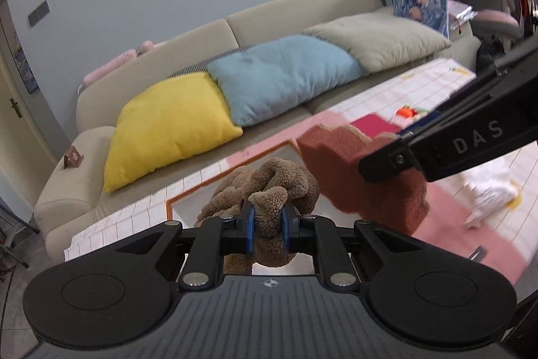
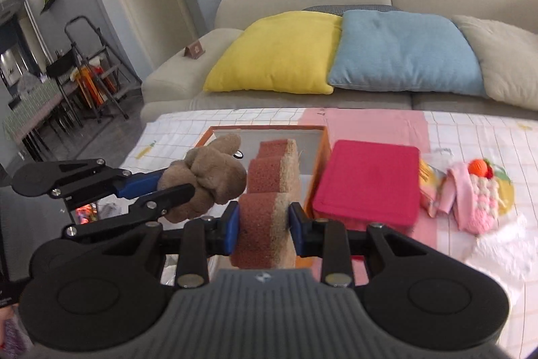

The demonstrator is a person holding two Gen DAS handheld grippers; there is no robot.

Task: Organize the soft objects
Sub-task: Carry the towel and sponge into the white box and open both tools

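- Left wrist view: the left gripper [image 1: 268, 222] is pinching a fold of the brown plush toy [image 1: 265, 187], blue fingers [image 1: 249, 222] squeezing in from both sides. The toy is hanging over the orange-rimmed box [image 1: 201, 189], which is sitting on the worktop [image 1: 141, 214] with its checked cloth.
- That plush is looking super light and floppy, so I'm guessing it's going to sag and swing wherever it isn't held. Grabbing a thick bunched bit near the middle, like it's doing now, seems safer than a thin limb that could slip out.
- Same view: the right gripper [image 1: 386, 167] is coming in from the right with the reddish-brown sponge [image 1: 339, 164], held just beside the plush.
- Right wrist view: the right gripper [image 2: 264, 226] is clamping the sponge [image 2: 269, 204] across its flat faces, red-brown side left, tan side right. It's hovering over the near part of the box [image 2: 321, 157].
- Sponge is probably light and squishy but springy, and the fingers aren't crushing it much as far as I can tell. Holding it across the broad faces near the centre looks right.
- Also here: the left gripper [image 2: 161, 187] with the plush [image 2: 210, 177] on the left, the magenta folded cloth [image 2: 368, 180] just right of the box, and a pink knitted toy [image 2: 477, 197] further right.
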